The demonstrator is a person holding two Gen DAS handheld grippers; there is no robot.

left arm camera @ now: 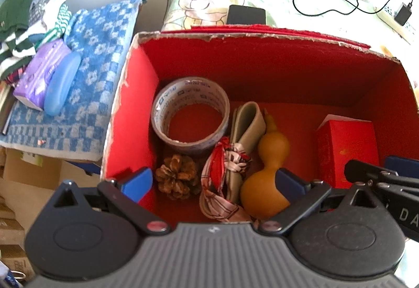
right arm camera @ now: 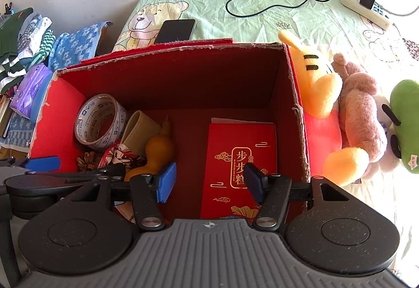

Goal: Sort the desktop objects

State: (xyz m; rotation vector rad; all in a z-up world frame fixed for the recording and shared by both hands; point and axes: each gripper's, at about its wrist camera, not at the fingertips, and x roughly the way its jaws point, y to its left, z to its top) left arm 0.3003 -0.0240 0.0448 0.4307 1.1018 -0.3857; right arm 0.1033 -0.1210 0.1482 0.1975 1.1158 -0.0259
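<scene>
Now, both grippers are hovering over the box (right arm camera: pixel 298 94):
right gripper (right arm camera: pixel 209 184): spread, empty, red packet (right arm camera: pixel 241 146) lying directly below, long axis running away
left gripper (left arm camera: pixel 213 183): spread, empty, over gourd (left arm camera: pixel 269 173)
nearer: right

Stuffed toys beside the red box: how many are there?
3, all right of the red box: a yellow-orange tiger toy against its wall, a brown plush next, a green one at the frame's edge. More may be hidden.

We are in a home bedroom — a bed sheet (right arm camera: pixel 262 23) printed with cartoon bears fills the far side, with plush toys (right arm camera: pixel 340 110) heaped at its right edge. Folded clothes (left arm camera: pixel 26 23) and a blue checked towel (left arm camera: pixel 86 78) sit at the left — a power strip (right arm camera: pixel 366 6) trails its cable across the sheet.
</scene>
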